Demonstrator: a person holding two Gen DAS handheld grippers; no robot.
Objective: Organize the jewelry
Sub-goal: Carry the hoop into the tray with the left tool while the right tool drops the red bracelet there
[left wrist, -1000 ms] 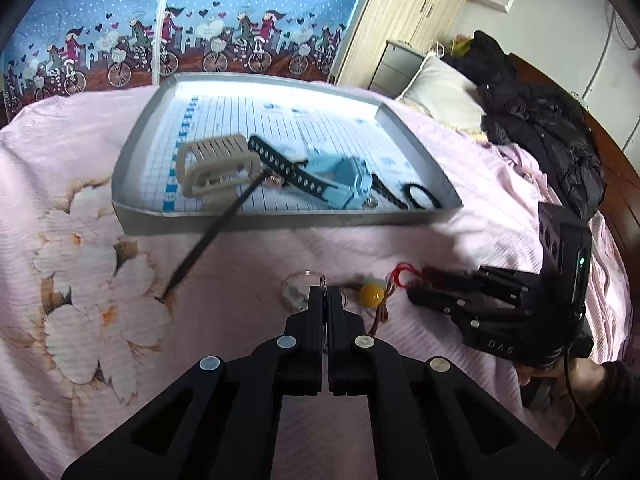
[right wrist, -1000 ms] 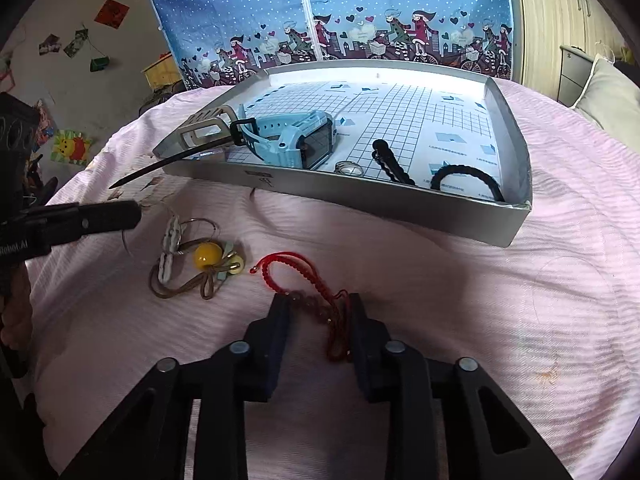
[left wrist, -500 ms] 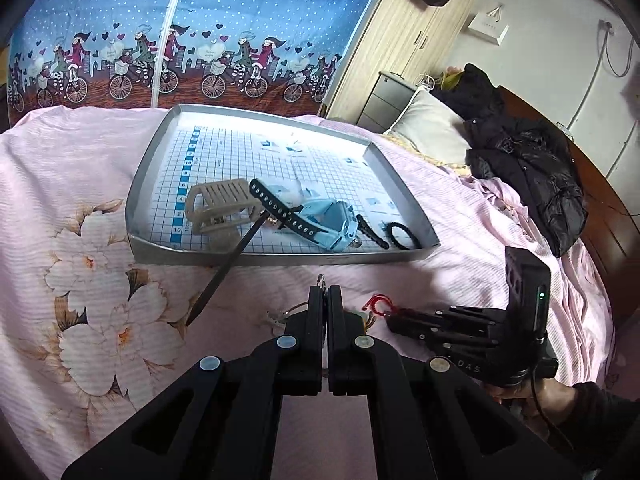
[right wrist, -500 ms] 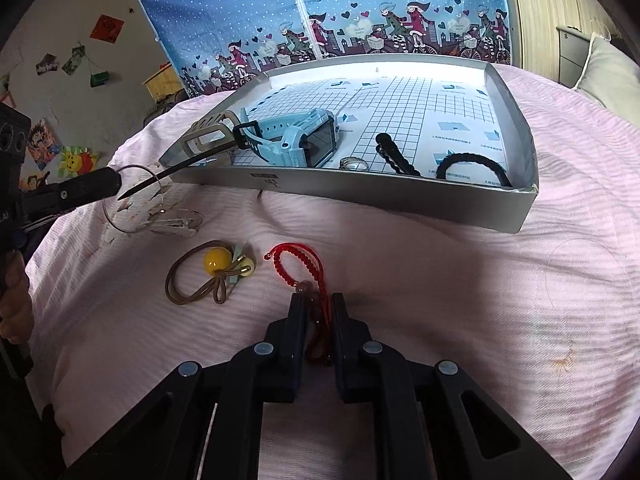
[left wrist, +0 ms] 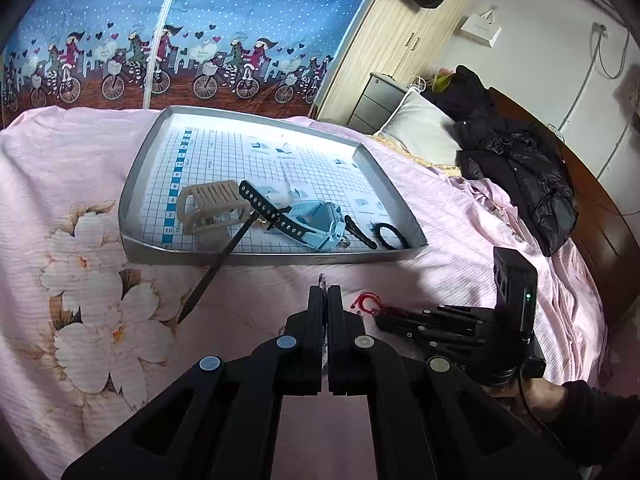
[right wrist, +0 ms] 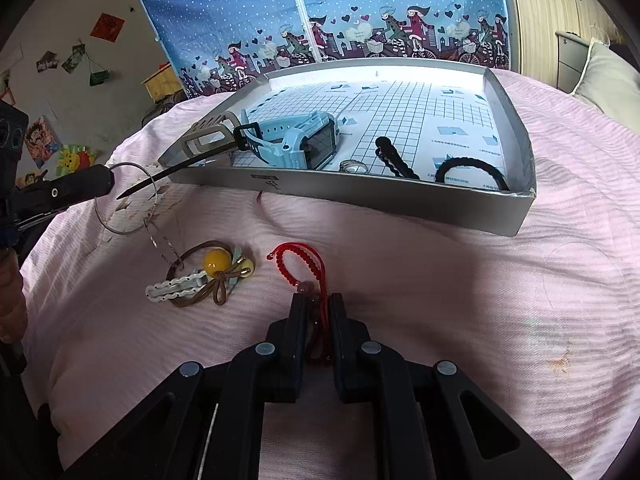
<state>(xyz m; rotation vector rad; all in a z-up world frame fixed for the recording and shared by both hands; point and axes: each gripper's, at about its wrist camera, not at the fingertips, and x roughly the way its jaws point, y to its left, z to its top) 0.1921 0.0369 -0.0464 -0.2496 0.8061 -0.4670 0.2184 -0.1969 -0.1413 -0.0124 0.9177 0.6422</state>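
Your left gripper [right wrist: 106, 178] is raised above the pink ribbed bedspread [right wrist: 440, 280], jaws clenched on a thin wire hoop [right wrist: 126, 200] that hangs from the tips just off the tray's near left corner. Open bedspread lies between that hoop and the shallow grey tray [right wrist: 400, 200]; the tray's near wall faces you, with bare cloth in front of it and to the right.

On the bedspread, left to right: a white wavy hair clip [right wrist: 176, 290] touching a brown elastic tie with a yellow bead [right wrist: 216, 264], then the red braided cord bracelet [right wrist: 298, 264].

Your right gripper [right wrist: 318, 304] rests low on the cloth, jaws closed on the bracelet's beaded end; the red loop lies ahead of the tips.

The tray floor carries a printed grid. Along its near edge, left to right: a beige slotted claw clip [left wrist: 212, 206], a pale blue watch [right wrist: 296, 140] whose black perforated strap [left wrist: 272, 216] lies across it, a long dark pointed stick projecting over the left wall, a small silver ring [right wrist: 352, 166], a black wavy hair pin [right wrist: 396, 158], and a black braided loop [right wrist: 472, 170]. The far half of the tray is bare.
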